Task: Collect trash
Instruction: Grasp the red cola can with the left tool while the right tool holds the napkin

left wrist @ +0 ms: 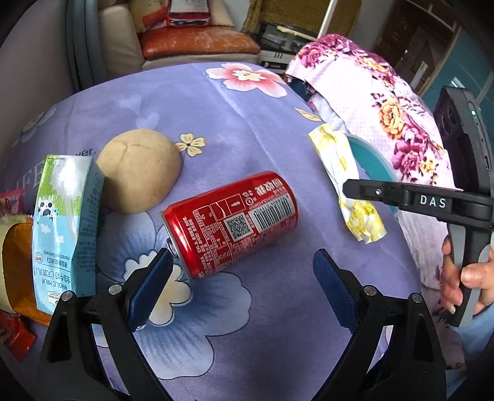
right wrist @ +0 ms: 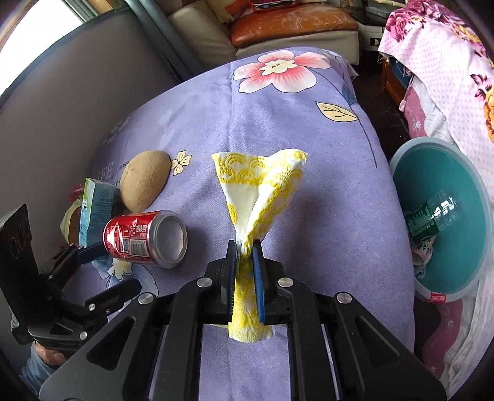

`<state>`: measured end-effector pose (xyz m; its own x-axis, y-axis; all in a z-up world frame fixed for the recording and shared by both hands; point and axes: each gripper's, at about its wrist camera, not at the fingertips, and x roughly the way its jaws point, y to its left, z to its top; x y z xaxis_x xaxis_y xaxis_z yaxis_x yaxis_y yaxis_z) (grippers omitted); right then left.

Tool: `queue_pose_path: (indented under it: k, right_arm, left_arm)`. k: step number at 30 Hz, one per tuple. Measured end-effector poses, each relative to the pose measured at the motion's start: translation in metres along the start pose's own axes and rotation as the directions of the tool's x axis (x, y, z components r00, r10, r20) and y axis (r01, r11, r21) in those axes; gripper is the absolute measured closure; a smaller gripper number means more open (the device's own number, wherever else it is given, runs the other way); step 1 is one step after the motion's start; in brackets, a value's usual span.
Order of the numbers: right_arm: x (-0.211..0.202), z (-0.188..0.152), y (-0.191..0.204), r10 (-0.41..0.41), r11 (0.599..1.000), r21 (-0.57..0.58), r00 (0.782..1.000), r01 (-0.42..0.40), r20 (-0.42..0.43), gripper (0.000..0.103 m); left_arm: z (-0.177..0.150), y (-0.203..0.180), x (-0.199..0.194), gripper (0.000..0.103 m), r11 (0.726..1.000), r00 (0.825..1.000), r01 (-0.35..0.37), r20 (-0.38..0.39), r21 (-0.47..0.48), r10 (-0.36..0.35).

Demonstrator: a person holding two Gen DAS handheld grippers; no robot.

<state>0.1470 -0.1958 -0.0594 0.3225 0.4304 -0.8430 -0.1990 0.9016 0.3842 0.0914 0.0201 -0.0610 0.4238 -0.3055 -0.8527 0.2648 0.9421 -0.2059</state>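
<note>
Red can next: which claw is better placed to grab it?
Left. The left claw is open, right by the red can lying on its side. The right claw is shut on the yellow napkin.

So the surface is covered in a purple floral cloth [right wrist: 296, 129] with big pink-and-white flowers and cream leaves printed on it. Left of it there's a plain grey-mauve wall panel [right wrist: 77, 101] with a darker frame strip, and a bright window [right wrist: 37, 21] up in the corner letting in daylight. At the back sits a cream leather sofa [right wrist: 200, 27] with a worn orange-brown cushion [left wrist: 197, 43] and some red packaging on top. To the right, furniture is draped in a pink polka-dot cloth with magenta and orange roses [left wrist: 370, 92]. Behind that there's dark brown wooden shelving [left wrist: 413, 40] and a teal wall [left wrist: 463, 68].
</note>
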Motion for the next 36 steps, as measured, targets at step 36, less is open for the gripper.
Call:
queue_pose_path:
  k: [36]
  right_arm:
    - [-0.04, -0.018, -0.045, -0.002, 0.997, 0.081, 0.999, -0.002, 0.047, 0.093]
  left_arm:
    - [0.03, -0.055, 0.047, 0.032, 0.96, 0.993, -0.1, -0.027, 0.26, 0.111]
